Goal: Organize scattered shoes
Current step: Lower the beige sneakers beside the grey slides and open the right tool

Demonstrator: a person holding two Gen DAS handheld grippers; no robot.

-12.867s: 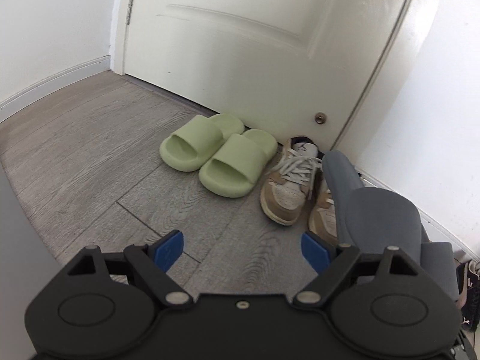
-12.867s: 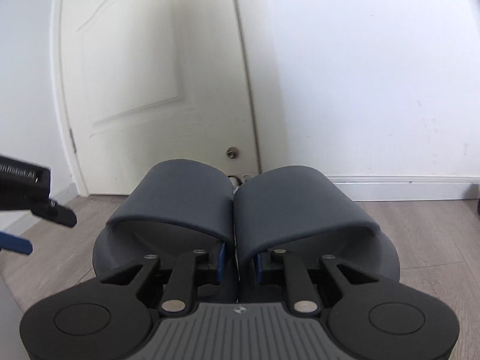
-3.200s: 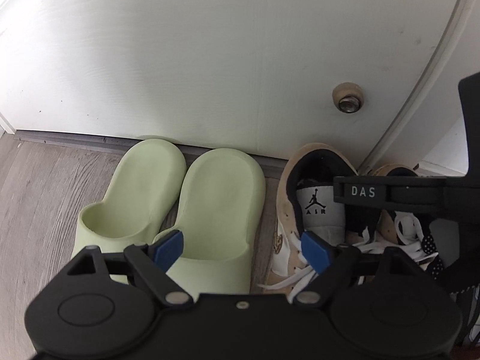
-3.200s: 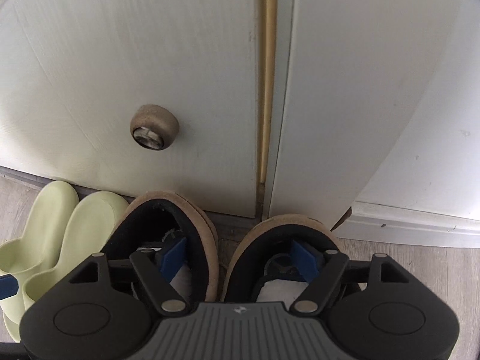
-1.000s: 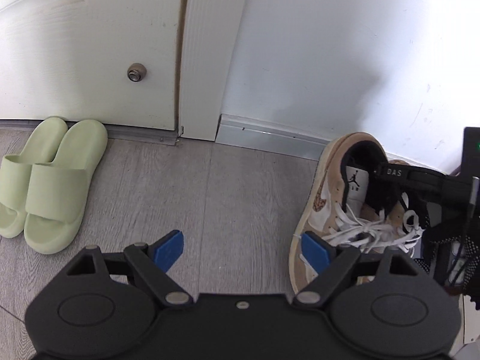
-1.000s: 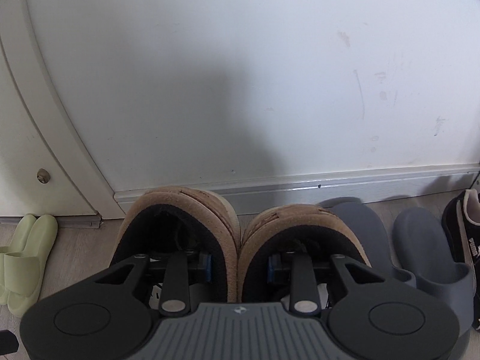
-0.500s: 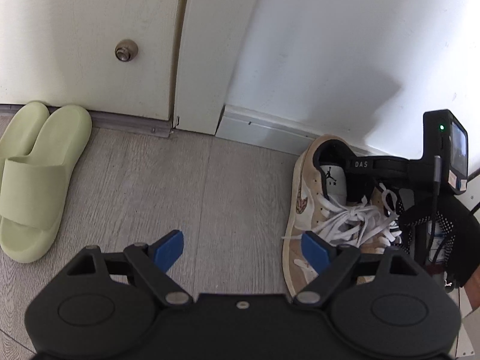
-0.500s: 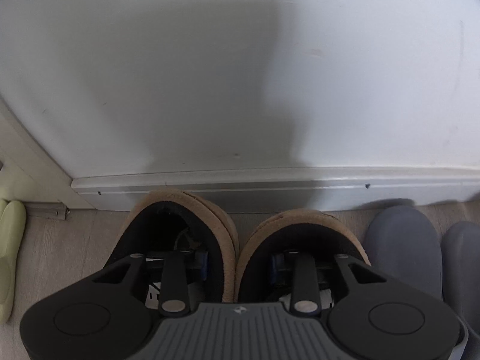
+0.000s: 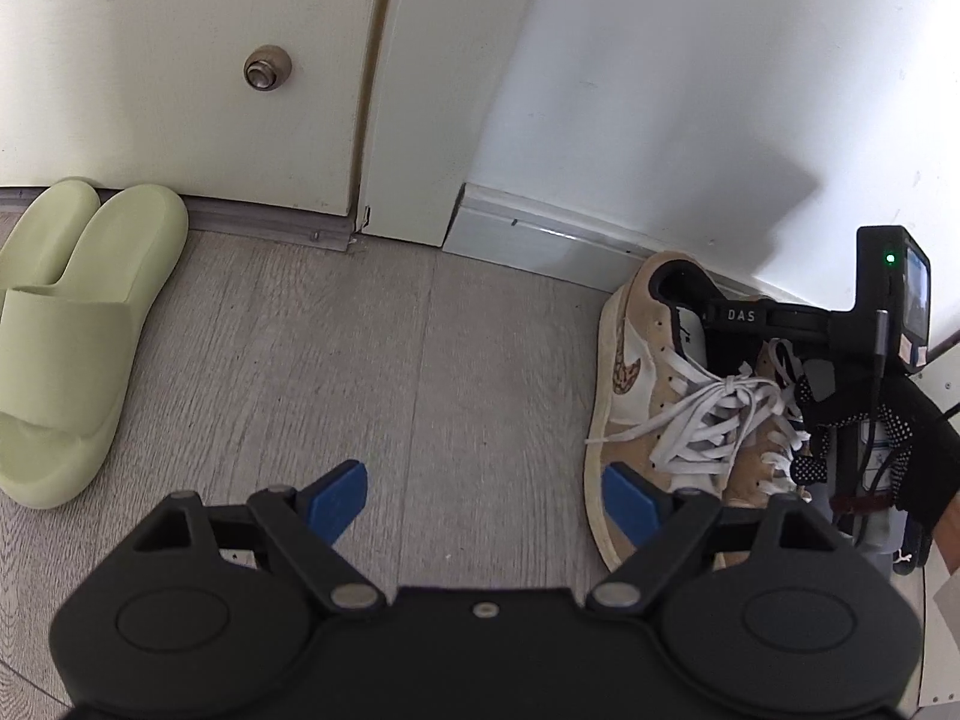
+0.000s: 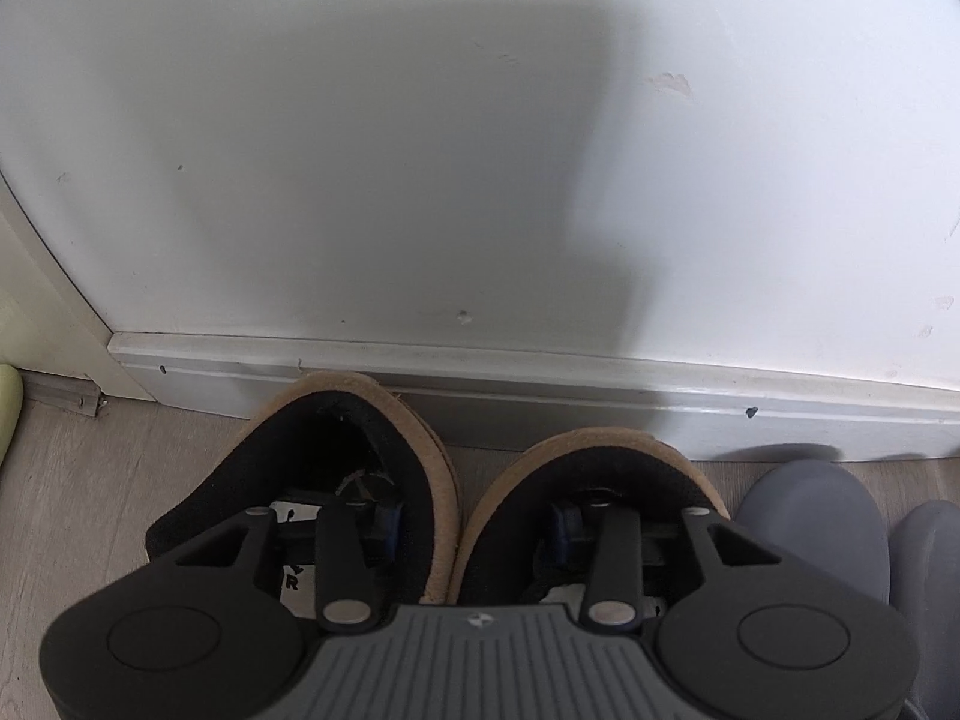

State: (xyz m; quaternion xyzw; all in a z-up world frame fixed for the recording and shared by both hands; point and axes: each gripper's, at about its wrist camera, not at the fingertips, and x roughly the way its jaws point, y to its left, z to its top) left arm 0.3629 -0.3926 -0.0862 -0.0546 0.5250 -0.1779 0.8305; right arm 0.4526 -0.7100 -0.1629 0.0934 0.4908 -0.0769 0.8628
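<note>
Sneakers sit heels to the skirting, at 3 o'clock from the green slides. Right tongs, just opening, should spread fully, then lift straight out; left tongs apart, empty.

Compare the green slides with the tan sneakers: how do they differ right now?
The green slides are open-backed, laceless and one plain colour; the tan sneakers are closed, with white laces and black lining. The slides lie against the door with nothing in them; the sneakers stand at the baseboard with the right tool reaching inside. Both pairs sit side by side, heels toward the wall.
</note>
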